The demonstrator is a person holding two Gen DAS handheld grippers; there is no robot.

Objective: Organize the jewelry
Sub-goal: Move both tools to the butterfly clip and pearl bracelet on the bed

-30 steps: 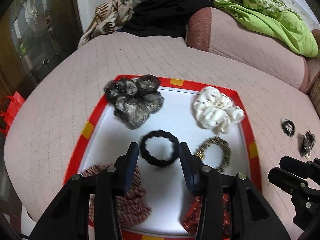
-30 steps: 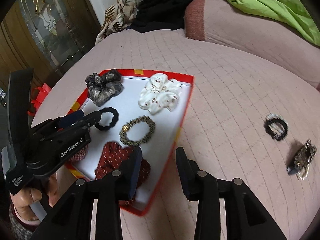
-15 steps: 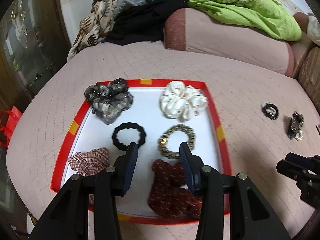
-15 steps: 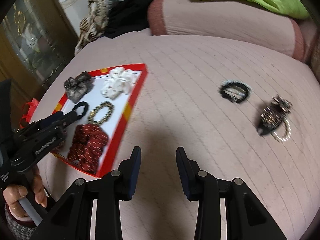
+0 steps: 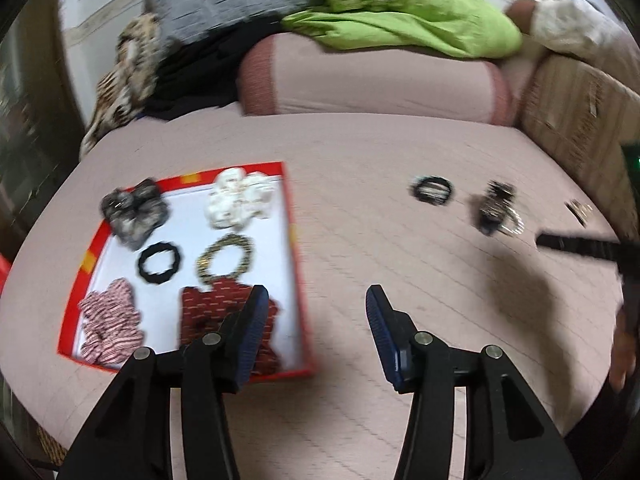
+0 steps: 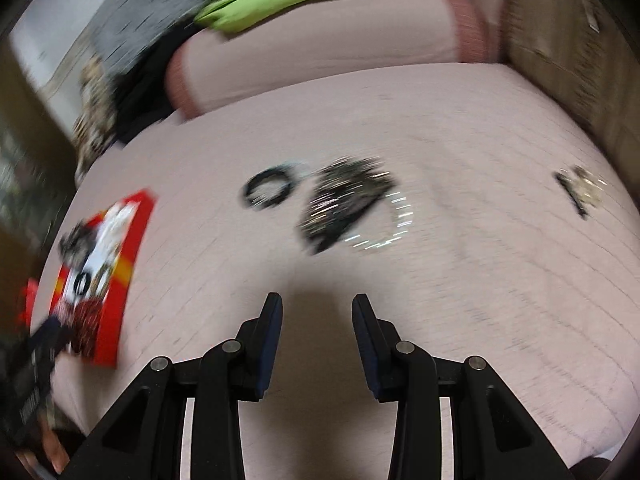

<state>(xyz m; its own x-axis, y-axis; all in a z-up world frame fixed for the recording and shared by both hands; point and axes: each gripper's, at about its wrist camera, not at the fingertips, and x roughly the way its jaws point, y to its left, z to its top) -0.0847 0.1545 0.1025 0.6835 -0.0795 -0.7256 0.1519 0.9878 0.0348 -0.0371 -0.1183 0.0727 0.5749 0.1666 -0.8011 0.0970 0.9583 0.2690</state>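
Left gripper (image 5: 316, 300): jaws just widened, nothing between; red tray (image 5: 294, 240) down-left. Right gripper (image 6: 316, 306): jaws apart, empty; sparkly hair clip (image 6: 344, 204) just ahead, black band (image 6: 268, 188) up-left. Could grab both together, lying so close.

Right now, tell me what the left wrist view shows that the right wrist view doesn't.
Only the left wrist view shows the whole red tray, with the pink striped scrunchie clear in its near corner. Only the right wrist view shows the pearl loop on the dark sparkly clip up close. Both show the black beaded band and the small clip loose on the pink cover, outside the tray.
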